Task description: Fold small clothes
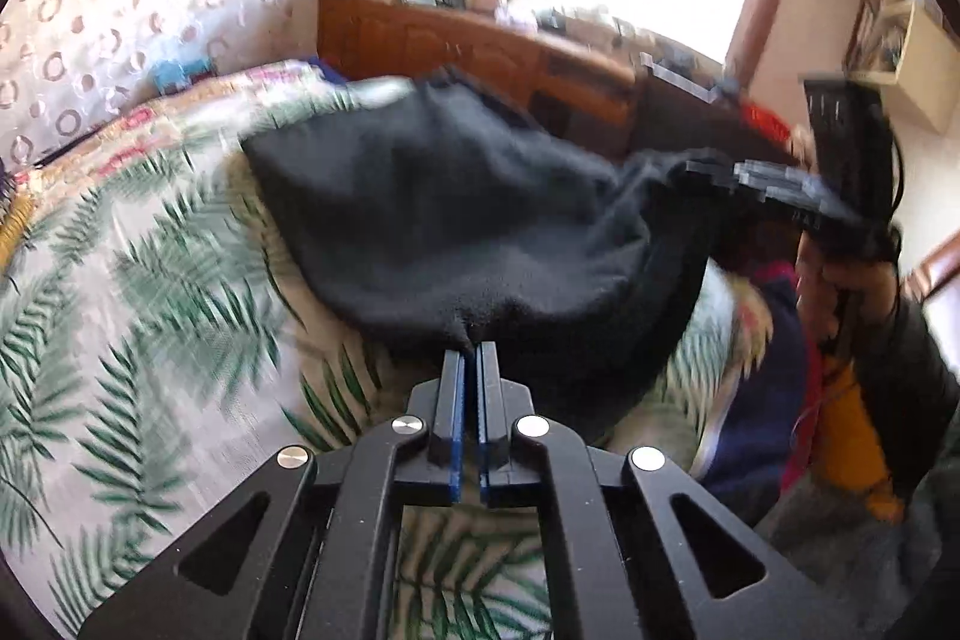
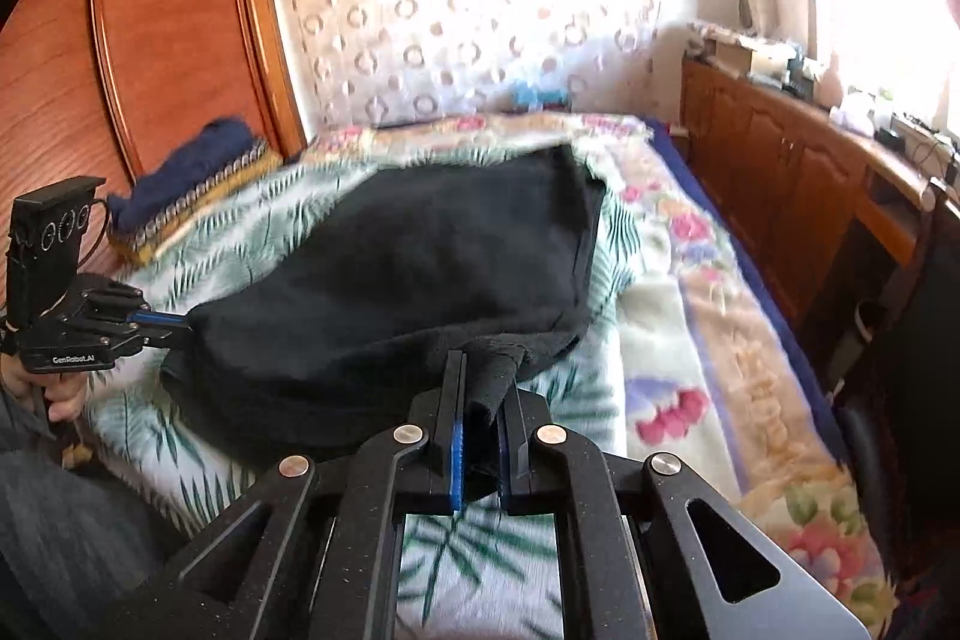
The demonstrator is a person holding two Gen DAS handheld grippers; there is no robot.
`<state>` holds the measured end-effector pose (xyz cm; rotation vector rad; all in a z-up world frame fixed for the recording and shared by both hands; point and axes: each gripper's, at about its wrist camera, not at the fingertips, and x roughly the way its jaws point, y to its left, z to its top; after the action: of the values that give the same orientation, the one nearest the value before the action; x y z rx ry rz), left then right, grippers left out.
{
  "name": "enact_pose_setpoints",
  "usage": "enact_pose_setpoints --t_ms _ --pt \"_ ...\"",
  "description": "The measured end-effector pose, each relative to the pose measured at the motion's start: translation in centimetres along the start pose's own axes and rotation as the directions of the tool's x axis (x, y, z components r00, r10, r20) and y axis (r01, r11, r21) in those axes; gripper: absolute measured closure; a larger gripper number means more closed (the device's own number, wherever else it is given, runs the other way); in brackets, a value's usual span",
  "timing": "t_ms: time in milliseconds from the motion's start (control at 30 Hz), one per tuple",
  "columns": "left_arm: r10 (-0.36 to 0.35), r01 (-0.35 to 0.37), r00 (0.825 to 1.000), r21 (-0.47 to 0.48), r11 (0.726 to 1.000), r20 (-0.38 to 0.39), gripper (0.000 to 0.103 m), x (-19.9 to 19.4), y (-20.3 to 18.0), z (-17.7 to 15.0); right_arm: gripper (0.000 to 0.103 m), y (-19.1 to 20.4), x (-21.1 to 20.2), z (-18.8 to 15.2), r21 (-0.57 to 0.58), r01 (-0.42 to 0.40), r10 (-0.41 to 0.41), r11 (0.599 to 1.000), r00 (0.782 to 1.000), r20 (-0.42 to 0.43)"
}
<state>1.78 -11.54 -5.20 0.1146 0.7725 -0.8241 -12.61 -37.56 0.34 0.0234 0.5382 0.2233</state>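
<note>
A black garment [image 1: 456, 202] hangs stretched between both grippers above a palm-leaf bed cover [image 1: 120, 280]. My left gripper [image 1: 471, 349] is shut on its near edge. It also shows in the right wrist view [image 2: 180, 325] at the left, pinching the cloth. My right gripper [image 2: 483, 364] is shut on a bunched corner of the black garment [image 2: 420, 268]. It also shows in the left wrist view [image 1: 708, 163] at the right, holding the other end. The garment's far edge rests on the bed.
A folded dark blue pile [image 2: 198, 160] lies at the bed's head by the wooden headboard [image 2: 150, 10]. A wooden cabinet [image 2: 798, 178] runs along the bed's right side under the window. A floral blanket [image 2: 690, 280] covers the bed's right edge.
</note>
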Motion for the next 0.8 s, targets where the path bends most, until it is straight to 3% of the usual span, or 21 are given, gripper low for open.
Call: enact_pose_setpoints --t_ms 167,400,533,800 --pt "0.043 -0.041 0.995 -0.02 0.999 0.089 0.099 -1.3 1.9 4.1 0.096 -0.5 0.9 3.1 0.001 -0.001 0.0 1.0 0.996 0.086" --pt "0.093 -0.083 0.987 -0.082 0.993 0.13 0.099 0.5 6.5 10.0 0.096 -0.5 4.9 9.4 -0.05 0.024 -0.017 0.998 0.992 0.122" --pt "0.112 -0.099 0.988 -0.118 0.988 0.108 0.099 3.1 9.5 12.6 0.096 -0.9 8.9 11.5 -0.075 0.036 -0.029 0.997 0.996 0.089" --pt "0.126 -0.123 0.992 -0.145 0.982 0.018 0.099 9.3 13.6 14.6 0.096 -2.5 17.0 14.4 -0.058 0.052 -0.054 0.997 0.998 -0.034"
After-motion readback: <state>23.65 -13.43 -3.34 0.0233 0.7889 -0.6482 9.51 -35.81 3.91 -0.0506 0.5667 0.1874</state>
